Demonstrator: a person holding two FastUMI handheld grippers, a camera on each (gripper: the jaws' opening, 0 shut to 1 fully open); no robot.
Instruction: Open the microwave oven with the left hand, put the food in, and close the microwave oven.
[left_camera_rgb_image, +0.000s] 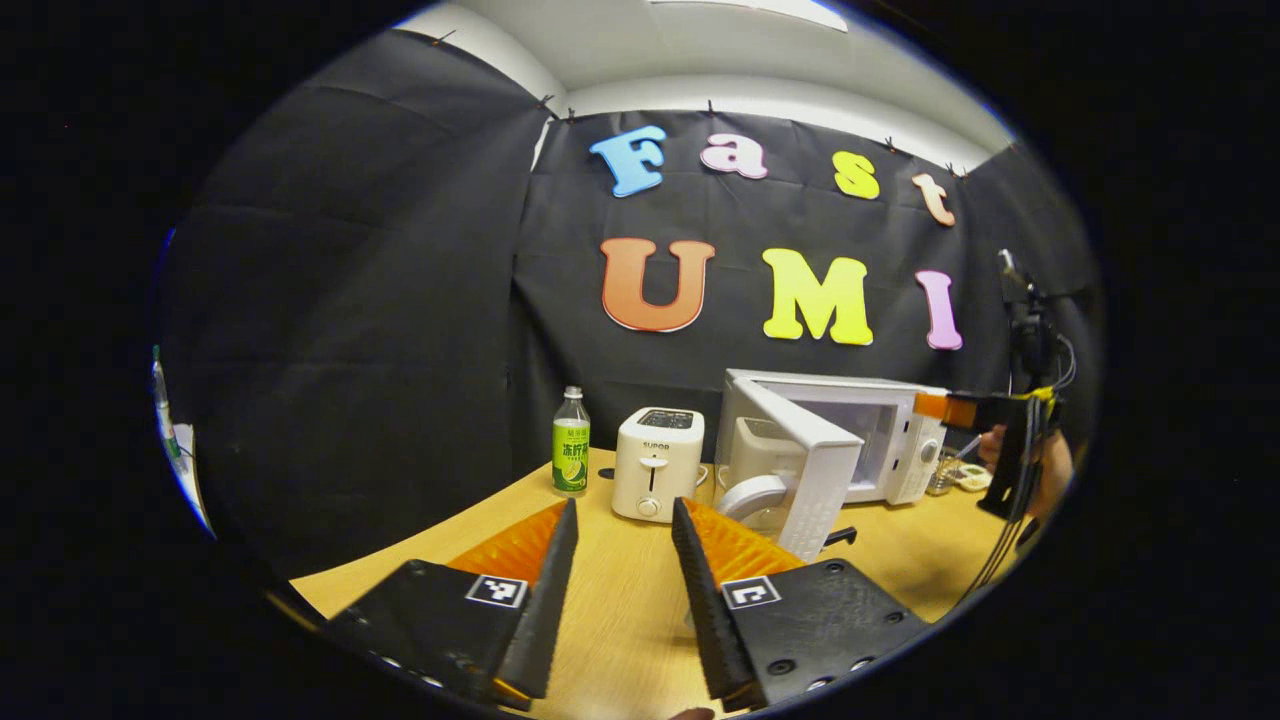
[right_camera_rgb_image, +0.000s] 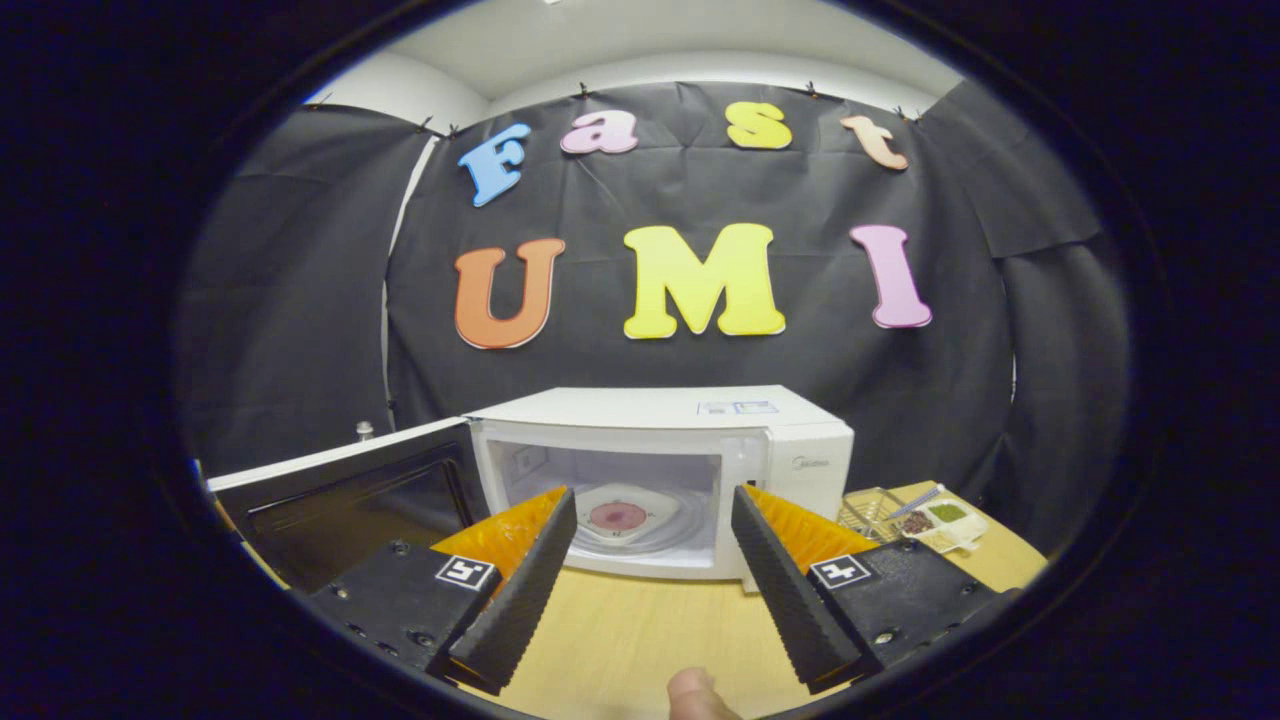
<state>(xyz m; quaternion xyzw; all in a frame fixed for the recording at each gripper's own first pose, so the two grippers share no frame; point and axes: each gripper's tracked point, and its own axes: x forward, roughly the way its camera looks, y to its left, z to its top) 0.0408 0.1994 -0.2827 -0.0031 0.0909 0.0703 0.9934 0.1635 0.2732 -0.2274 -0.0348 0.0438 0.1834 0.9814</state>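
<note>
The white microwave (right_camera_rgb_image: 660, 410) stands straight ahead in the right gripper view with its door (right_camera_rgb_image: 350, 500) swung wide to the left. Inside, a white plate with a reddish piece of food (right_camera_rgb_image: 622, 516) rests on the turntable. My right gripper (right_camera_rgb_image: 652, 495) is open and empty, a short way in front of the cavity. In the left gripper view my left gripper (left_camera_rgb_image: 625, 510) is open and empty over the wooden table (left_camera_rgb_image: 620, 600), back from the microwave (left_camera_rgb_image: 900, 440) and its open door (left_camera_rgb_image: 815, 470). The right gripper (left_camera_rgb_image: 950, 410) and the hand holding it show at the far right.
A white toaster (left_camera_rgb_image: 657, 462) and a green-labelled bottle (left_camera_rgb_image: 571, 443) stand left of the microwave. A small tray of dishes (right_camera_rgb_image: 925, 520) sits right of it, near the table edge. A fingertip (right_camera_rgb_image: 690, 695) shows at the bottom of the right gripper view.
</note>
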